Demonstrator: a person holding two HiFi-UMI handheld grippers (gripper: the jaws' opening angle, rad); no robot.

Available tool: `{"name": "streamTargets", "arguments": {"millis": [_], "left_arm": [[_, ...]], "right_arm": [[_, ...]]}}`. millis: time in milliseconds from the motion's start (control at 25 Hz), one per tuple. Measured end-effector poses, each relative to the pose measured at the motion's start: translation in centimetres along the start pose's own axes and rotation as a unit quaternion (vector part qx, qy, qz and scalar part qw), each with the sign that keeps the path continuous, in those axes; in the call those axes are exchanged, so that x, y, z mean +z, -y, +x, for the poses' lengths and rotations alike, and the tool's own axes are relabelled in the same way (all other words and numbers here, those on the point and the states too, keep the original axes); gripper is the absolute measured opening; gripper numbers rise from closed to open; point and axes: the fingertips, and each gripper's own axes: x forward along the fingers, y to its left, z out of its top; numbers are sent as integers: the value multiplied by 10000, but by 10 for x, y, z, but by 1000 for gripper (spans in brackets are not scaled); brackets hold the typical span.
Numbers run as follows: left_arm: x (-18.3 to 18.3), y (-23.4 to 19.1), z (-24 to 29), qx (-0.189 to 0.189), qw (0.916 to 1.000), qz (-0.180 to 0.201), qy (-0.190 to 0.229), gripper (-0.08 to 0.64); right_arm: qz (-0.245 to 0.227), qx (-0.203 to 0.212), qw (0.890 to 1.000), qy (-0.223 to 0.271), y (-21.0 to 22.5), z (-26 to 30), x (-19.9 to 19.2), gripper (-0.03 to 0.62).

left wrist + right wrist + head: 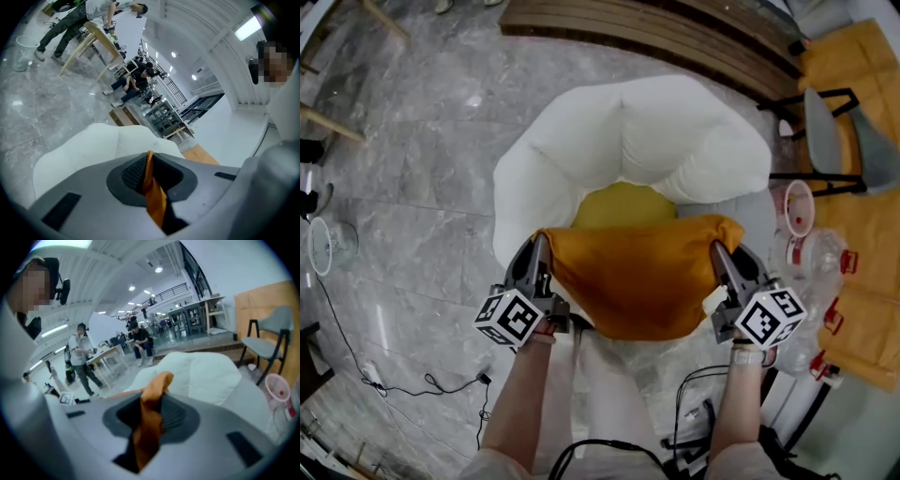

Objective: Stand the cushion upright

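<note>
Cushion (642, 281) half hides yellow pillow (623, 204); left claw (539, 246), right claw (719, 253) pinch corners.

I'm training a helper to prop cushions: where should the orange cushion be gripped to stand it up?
Likely by its two top corners, one from each side, where left tool and right tool pinch it: the orange cushion is soft, its corners thin, so it hangs flat.

The cushion (642, 281) is burnt orange, soft and slack, and hangs over the front of the white armchair (534, 159). Its top edge runs from 9 to 3 o'clock. The left gripper (539, 248) and the right gripper (719, 253) each pinch an upper corner. The body sags toward 6 o'clock.
</note>
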Motion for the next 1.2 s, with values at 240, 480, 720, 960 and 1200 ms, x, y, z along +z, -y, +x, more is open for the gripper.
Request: {"name": "streamTargets", "arguments": {"millis": [240, 480, 720, 960, 1200], "left_arm": [[4, 33, 23, -344, 9982, 474, -147, 57], [6, 60, 41, -561, 9966, 593, -136, 57], [4, 83, 55, -734, 9903, 1144, -306, 57], [6, 106, 66, -996, 9870, 1193, -400, 57], [12, 124, 70, -1168, 9846, 1248, -374, 57]], "right_arm": [[115, -229, 9993, 280, 16, -23, 5, 102], [284, -424, 9976, 458, 27, -45, 5, 98], [354, -734, 9949, 588, 31, -59, 2, 95], [587, -956, 9902, 831, 33, -79, -1, 91], [859, -1043, 9855, 1027, 32, -92, -4, 91]]}}
